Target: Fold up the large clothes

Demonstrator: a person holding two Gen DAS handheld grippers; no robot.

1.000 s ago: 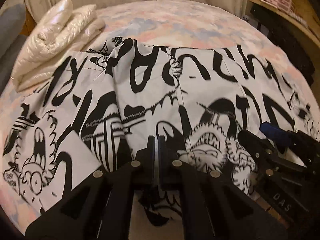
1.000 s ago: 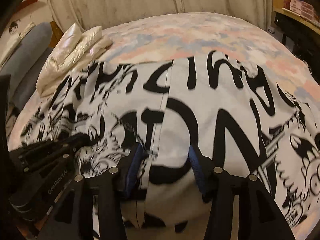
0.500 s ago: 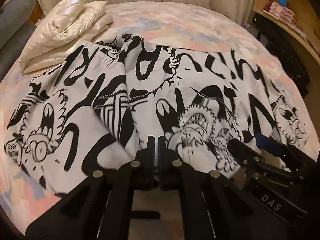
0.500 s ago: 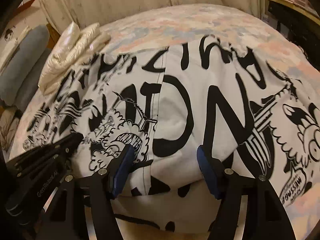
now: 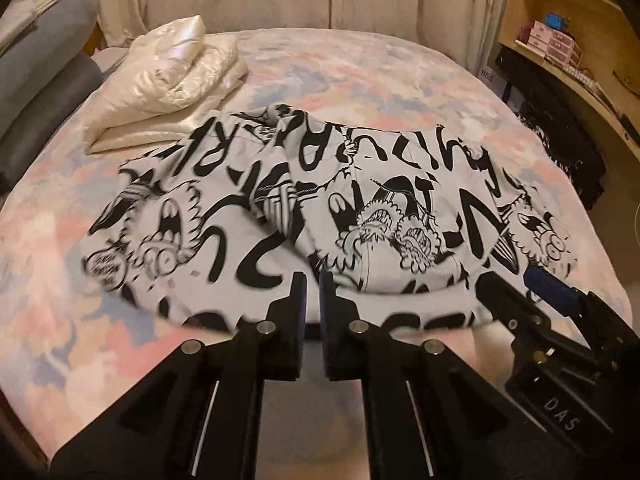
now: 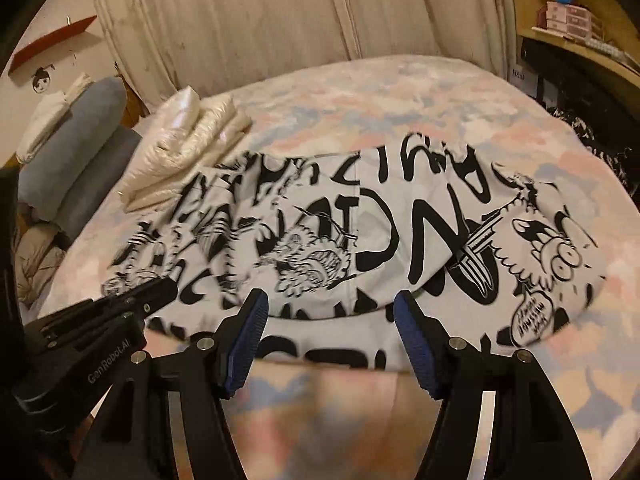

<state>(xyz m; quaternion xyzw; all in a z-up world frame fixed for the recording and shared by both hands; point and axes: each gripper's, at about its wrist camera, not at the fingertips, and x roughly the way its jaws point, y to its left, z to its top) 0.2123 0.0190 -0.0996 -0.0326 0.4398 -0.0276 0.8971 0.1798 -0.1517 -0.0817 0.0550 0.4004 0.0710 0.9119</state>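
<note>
We see a bed (image 5: 360,80) with a pastel patchwork cover; on it lie 1 black-and-white printed garment (image 5: 328,200) and 1 folded cream puffer jacket (image 5: 168,84).

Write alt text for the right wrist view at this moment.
The right gripper hangs open and empty above a black-and-white cartoon-print garment spread on a pastel bedspread. The left gripper shows at lower left; a folded cream puffer jacket lies behind.

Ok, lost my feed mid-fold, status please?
Left gripper nearly shut, empty. Right gripper open, jaws just widened, nothing between. Printed garment lies folded on bed. Cream bundle alongside, clear.
</note>
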